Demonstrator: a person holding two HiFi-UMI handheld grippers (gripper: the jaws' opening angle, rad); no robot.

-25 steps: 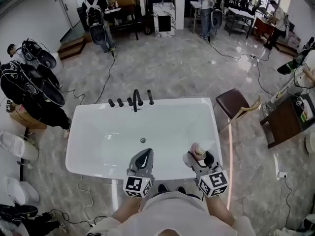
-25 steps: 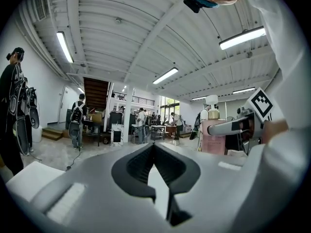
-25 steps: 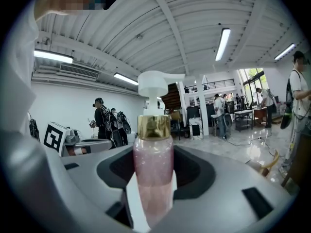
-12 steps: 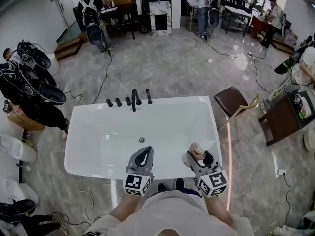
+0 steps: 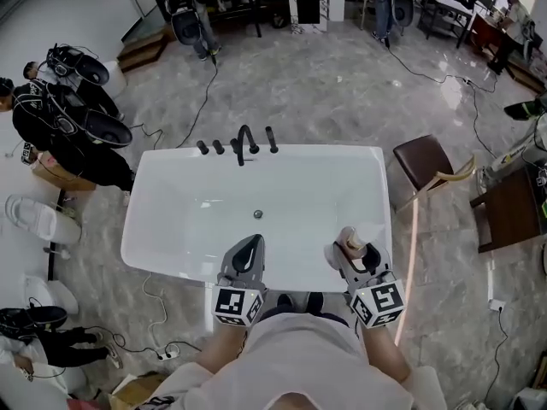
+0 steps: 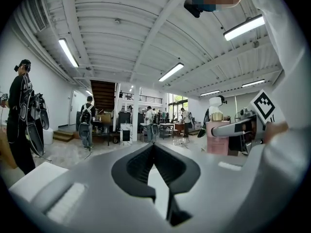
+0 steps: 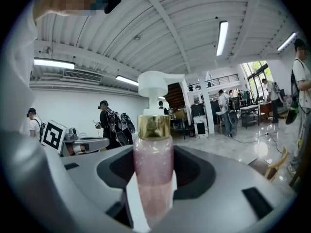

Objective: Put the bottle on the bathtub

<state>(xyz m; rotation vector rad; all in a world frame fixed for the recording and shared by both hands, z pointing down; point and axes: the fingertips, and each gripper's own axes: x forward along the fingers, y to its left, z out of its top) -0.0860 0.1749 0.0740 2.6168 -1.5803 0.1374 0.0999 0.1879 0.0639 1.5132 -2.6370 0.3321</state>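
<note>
Quick status from my side of the bathtub (image 5: 135,242). My right gripper (image 5: 350,250) has the bottle (image 5: 349,239) clamped between its jaws. In the right gripper view both jaws press on the pink body of the bottle (image 7: 153,174) low down, one on each side.

The bottle stands upright, long axis straight up and down. The gold collar and white pump head are on top and the base is down in the jaws. In that view the pump spout sticks out to the right.

From the head view the bottle sits over the tub's near rim, close to the near right corner and just inside the edge. I can't tell whether the base touches the rim, because the gripper covers it.

My left gripper (image 5: 249,248) is over the same near rim, about the middle of the tub and in line with the drain (image 5: 258,215). Its jaws are pinched together with nothing between them, which the left gripper view (image 6: 153,147) shows clearly. That view also catches the bottle (image 6: 216,137) off to the right, upright in the other gripper (image 6: 243,129).

The black faucet (image 5: 246,139) is on the far rim, well apart from both grippers. A brown chair (image 5: 423,162) stands just beyond the tub's far right corner.
</note>
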